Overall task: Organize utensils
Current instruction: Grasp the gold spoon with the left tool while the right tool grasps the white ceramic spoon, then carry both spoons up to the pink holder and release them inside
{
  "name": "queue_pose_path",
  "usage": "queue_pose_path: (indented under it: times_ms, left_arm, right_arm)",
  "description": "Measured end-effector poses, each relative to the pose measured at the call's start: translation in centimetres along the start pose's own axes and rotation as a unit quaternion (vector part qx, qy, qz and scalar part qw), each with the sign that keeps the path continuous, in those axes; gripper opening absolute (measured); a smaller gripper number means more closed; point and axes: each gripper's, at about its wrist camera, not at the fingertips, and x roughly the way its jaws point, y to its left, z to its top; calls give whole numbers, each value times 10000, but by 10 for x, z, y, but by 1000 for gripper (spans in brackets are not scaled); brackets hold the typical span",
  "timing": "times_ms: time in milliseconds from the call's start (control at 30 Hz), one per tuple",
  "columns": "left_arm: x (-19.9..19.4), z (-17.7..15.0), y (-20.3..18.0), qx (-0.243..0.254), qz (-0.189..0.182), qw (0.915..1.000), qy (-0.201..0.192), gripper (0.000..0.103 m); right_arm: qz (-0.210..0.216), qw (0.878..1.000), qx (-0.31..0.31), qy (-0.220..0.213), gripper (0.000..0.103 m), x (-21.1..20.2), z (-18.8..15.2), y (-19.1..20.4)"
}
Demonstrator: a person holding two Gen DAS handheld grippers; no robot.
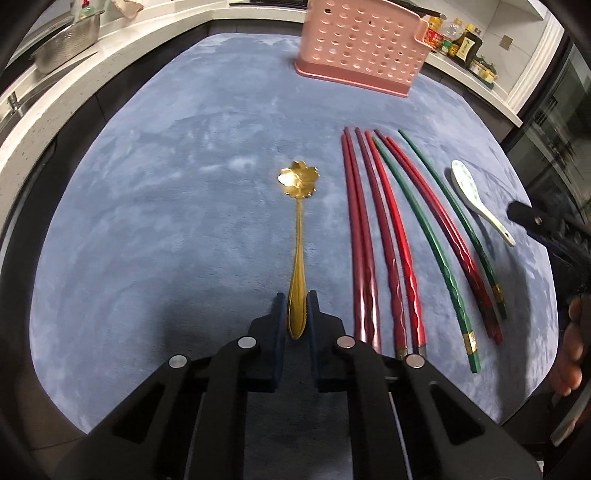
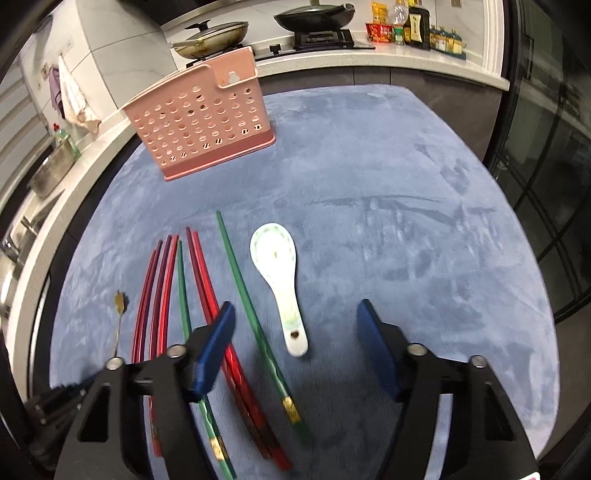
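Observation:
A gold flower-bowl spoon [image 1: 297, 221] lies on the blue mat [image 1: 166, 206], also seen far left in the right wrist view [image 2: 119, 314]. My left gripper [image 1: 296, 301] is shut on the spoon's handle end. Several red and green chopsticks [image 1: 391, 240] lie side by side to its right; they also show in the right wrist view [image 2: 195, 291]. A white ceramic spoon [image 2: 277, 284] lies right of them, also in the left wrist view [image 1: 476, 199]. My right gripper [image 2: 295, 314] is open, hovering above the white spoon's handle and a green chopstick. A pink perforated utensil holder [image 2: 201, 114] stands at the back.
A kitchen counter wraps the mat, with pans on a stove [image 2: 314, 18], sauce bottles [image 1: 461, 40] and a metal colander [image 1: 70, 40]. A dark glass door [image 2: 554, 184] is at the right. The holder also shows in the left wrist view [image 1: 364, 44].

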Motion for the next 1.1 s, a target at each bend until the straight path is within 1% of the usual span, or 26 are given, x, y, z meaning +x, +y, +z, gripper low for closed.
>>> queue_pose_path:
  times_ms: [33,100,133,167,200,233,300,433,533,600,733,933,1100]
  left_arm:
    - [1,-1,0,-18,-11,10000,19,10]
    - [1,-1,0,-44,-14,10000,39,10]
    - [2,-1,0,-47,-16,10000,47,10]
    - [2,-1,0,-56,-20,10000,61,10]
    - [3,-1,0,-67,-22,10000,71,10]
    - [3,-1,0,-78,-27,9999,79,10]
    - [3,-1,1,-87,-25,9999,91,10]
    - [4,-2,1,-95,-27,9999,82,10]
    - [4,-3,1,-96,-37,9999,69,10]
    - [3,-3,2,-117,-62,9999,69,10]
    - [-1,-2,4,-126,-71,9999,45,10]
    - [-18,0,6,-116,-64,9998,-156,10]
    - [-42,7,9,-130,-71,9989,-451,8]
  right_arm:
    - [47,10000,48,19,56,3,1,-2]
    - [153,9997,146,99,44,11,3,-6]
    - [199,9995,192,139,43,15,3,-9]
    - [230,9992,256,200,39,20,3,-11]
    - [287,9987,322,264,32,24,3,-13]
    - [366,9980,390,329,30,28,2,-15]
    - [463,9968,495,417,21,33,-1,-18]
    - [567,9957,537,488,18,40,-6,-20]
    - [577,9961,491,441,15,39,-10,-19]
    - [610,9961,468,443,10,38,-11,-18]
    - [611,9965,419,386,8,32,-13,-15]
    - [555,9978,302,212,7,12,-14,-11]
    - [483,9983,322,14,7,-9,-12,-13]
